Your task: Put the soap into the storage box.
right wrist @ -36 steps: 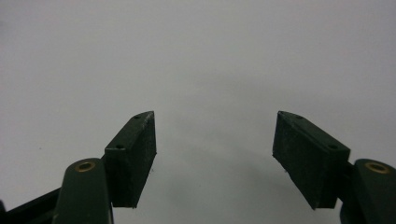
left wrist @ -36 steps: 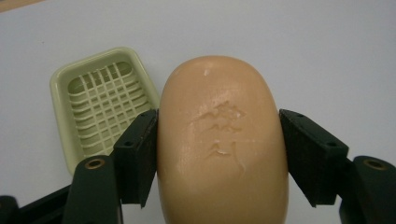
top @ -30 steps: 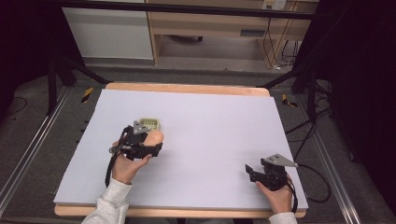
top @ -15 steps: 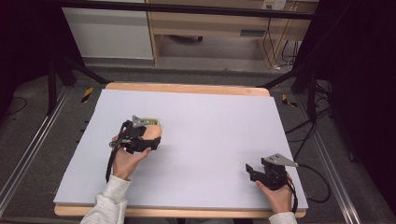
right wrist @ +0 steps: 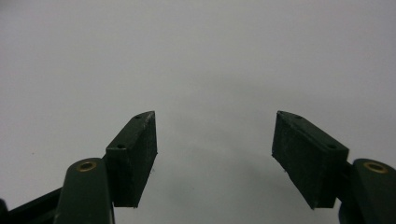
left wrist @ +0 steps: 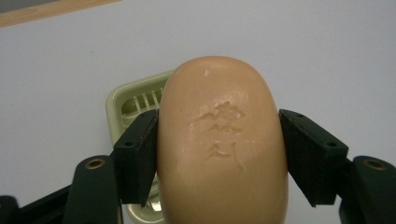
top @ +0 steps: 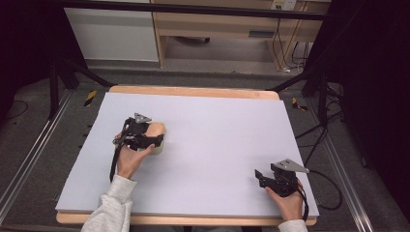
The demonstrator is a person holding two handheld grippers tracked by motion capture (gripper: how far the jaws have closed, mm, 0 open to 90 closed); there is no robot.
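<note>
My left gripper (top: 155, 136) is shut on a tan bar of soap (left wrist: 219, 140), its pads (left wrist: 137, 154) pressing both long sides. In the high view the soap (top: 154, 130) sits left of the table's middle. A pale green slatted soap dish (left wrist: 126, 100) lies right under and behind the soap, mostly covered by it. My right gripper (top: 258, 176) rests near the front right corner, far from the soap. Its jaws (right wrist: 215, 154) stand open over bare white surface; they have just closed a little with nothing between them.
A white sheet (top: 227, 125) covers the wooden table (top: 193, 91). Black frame legs and cables stand on the floor to both sides. A cabinet and a desk are beyond the far edge.
My left hand has carried the soap a little away from the person and leftward, over the soap dish, which now shows less in the high view. The right hand has stayed put.
</note>
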